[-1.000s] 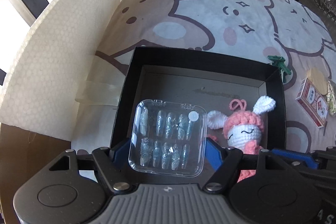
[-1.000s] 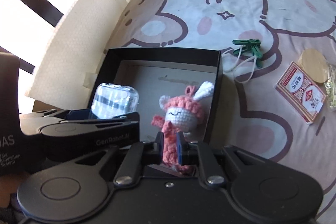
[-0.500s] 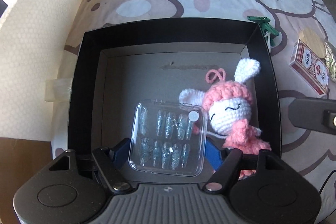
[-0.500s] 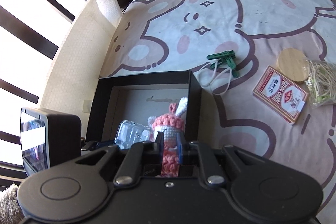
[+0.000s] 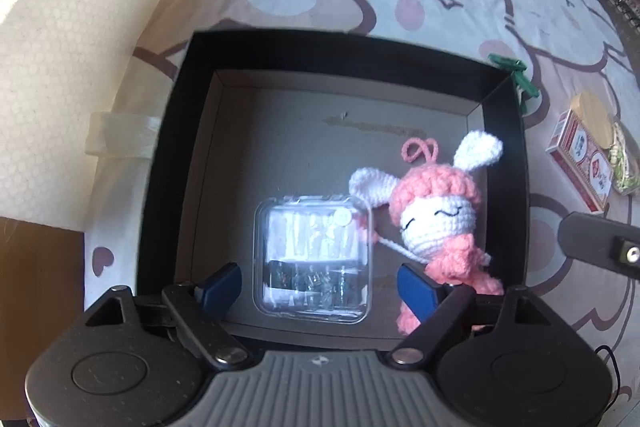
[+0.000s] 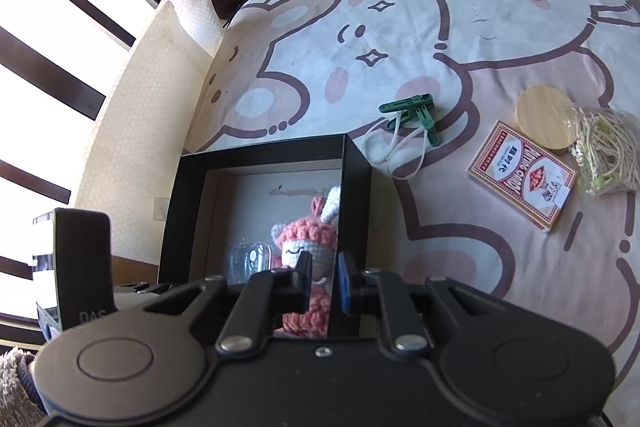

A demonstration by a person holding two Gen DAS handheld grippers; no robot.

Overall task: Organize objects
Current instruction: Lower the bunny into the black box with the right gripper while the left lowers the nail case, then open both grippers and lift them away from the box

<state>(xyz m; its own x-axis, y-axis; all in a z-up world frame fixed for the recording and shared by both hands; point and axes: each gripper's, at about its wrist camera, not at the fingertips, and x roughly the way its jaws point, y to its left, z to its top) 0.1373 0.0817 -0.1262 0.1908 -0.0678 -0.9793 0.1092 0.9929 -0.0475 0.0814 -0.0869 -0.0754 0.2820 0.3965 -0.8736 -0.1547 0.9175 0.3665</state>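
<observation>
At the far left a white foam sheet point(image 5: 60, 79) stands along the edge of the bench point(image 6: 400, 27), which wears a cloth printed with cartoon bears. Next to it sits the black box point(image 5: 168, 163), open at the top.

The left tool point(image 5: 320, 287) points down into the box. Its jaws are opening, and the blue pads point(image 5: 222, 285) stand clear on either side of the clear case point(image 5: 314, 259); neither pad touches it. The case lies flat on the box floor toward the near wall, with rows of small pale pieces inside.

Just right of the case, touching its upper right corner with one white ear, lies the pink and white crochet bunny point(image 5: 436, 223), also on the box floor, against the right wall. Its lower body sits behind the left tool's right pad.

The right tool point(image 6: 323, 277) hangs over the near right corner of the box, its jaws pressed almost together with only a thin gap between them. In its own view the bunny shows behind that gap, but whether the tips pinch anything I cannot tell.

Right of the box, on the cloth, lie a green clip point(image 6: 412, 109) with a white cord, then a card pack point(image 6: 524, 173), a round wooden lid point(image 6: 544, 117) and a bag of pale strings point(image 6: 608, 151).
</observation>
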